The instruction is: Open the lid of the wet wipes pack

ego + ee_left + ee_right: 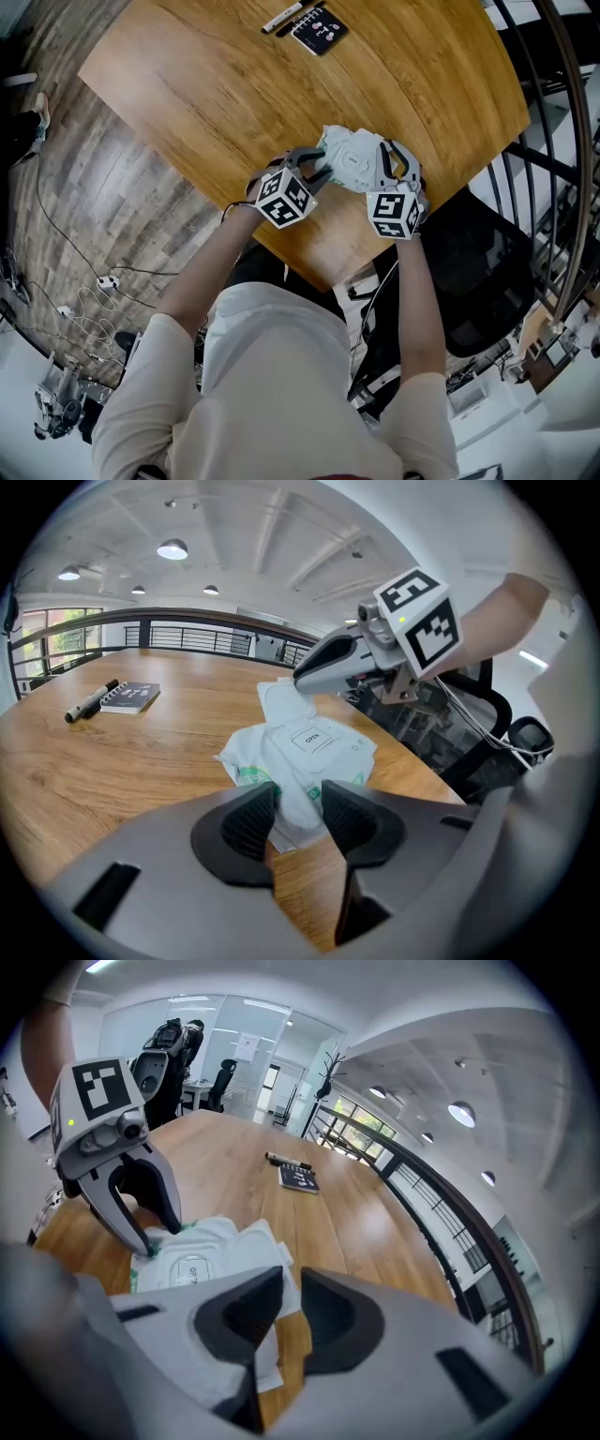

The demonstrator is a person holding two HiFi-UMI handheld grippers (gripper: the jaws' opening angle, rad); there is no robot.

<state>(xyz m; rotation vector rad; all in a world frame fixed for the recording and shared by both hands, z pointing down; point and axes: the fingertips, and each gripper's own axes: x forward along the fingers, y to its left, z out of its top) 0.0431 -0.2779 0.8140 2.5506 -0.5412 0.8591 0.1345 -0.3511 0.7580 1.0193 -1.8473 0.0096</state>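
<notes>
The white wet wipes pack (352,157) lies near the front edge of the wooden table (234,94), between both grippers. Its lid, a flap labelled OPEN (314,740), lies flat and closed on top. In the left gripper view my left gripper (298,810) is shut on the pack's near crumpled end. From the other side my right gripper (286,1309) is shut on the opposite end flap (267,1251). Each gripper shows in the other's view: the right gripper (314,674) pinching the far flap, the left gripper (145,1241) pinching by the green print. Both pack ends are lifted slightly.
A black notebook (319,28) and a marker pen (281,17) lie at the table's far side. A black office chair (469,272) stands just right of the person. A metal railing (562,141) runs along the right. The table edge is close under the grippers.
</notes>
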